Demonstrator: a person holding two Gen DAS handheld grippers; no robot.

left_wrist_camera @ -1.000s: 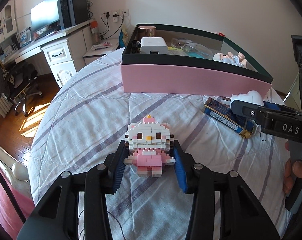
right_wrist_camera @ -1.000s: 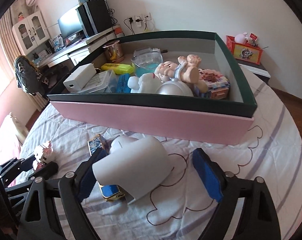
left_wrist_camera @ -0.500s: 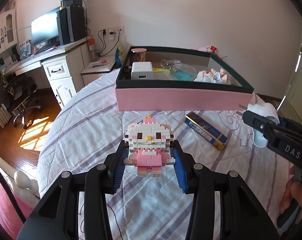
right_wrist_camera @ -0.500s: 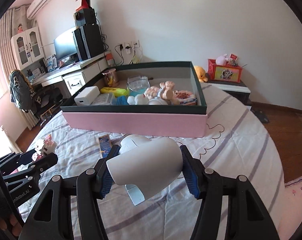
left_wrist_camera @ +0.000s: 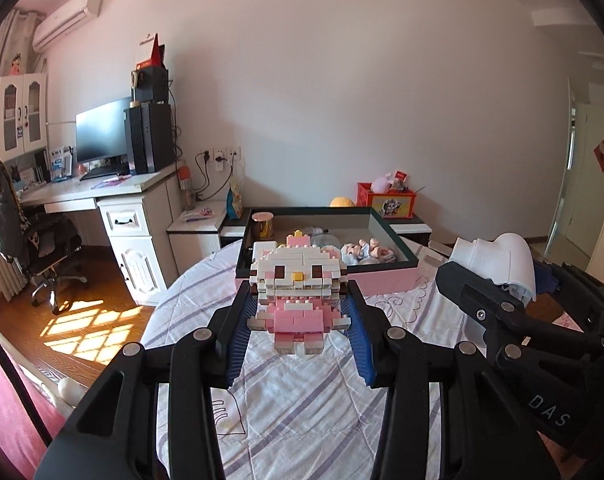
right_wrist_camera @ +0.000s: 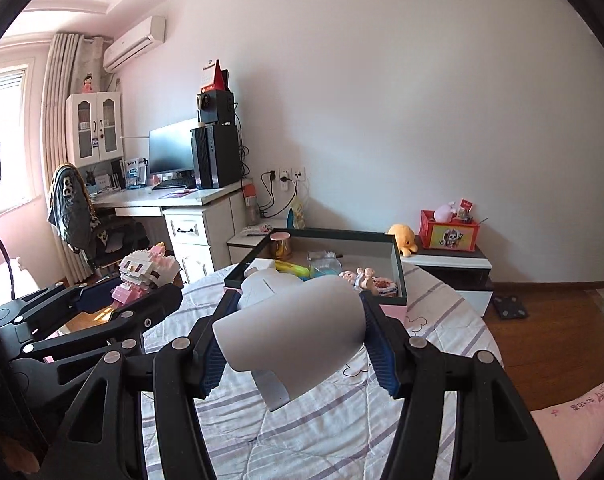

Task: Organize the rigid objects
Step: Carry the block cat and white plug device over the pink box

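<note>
A white and pink brick-built cat figure [left_wrist_camera: 297,276] hangs above the striped quilt, with my left gripper [left_wrist_camera: 299,294] shut on its sides. My right gripper [right_wrist_camera: 297,304] is shut on a white plastic hairdryer-like object [right_wrist_camera: 293,336], also lifted off the bed. In the left wrist view that white object [left_wrist_camera: 498,260] shows at the right, level with the figure. In the right wrist view the brick figure [right_wrist_camera: 145,272] shows at the left. Beyond both stands the pink-sided box with a dark green rim [right_wrist_camera: 398,280], holding several small items.
The round bed's striped quilt [left_wrist_camera: 302,408] lies below both grippers. A white desk [left_wrist_camera: 133,216] with a monitor and an office chair [left_wrist_camera: 41,240] stand at the left. A low cabinet with a red box [right_wrist_camera: 448,236] stands behind the pink box.
Both grippers have risen off the quilt with their objects. The right jaws closed onto the white object, which lay loosely between them a second ago. The box now looks lower and farther.
</note>
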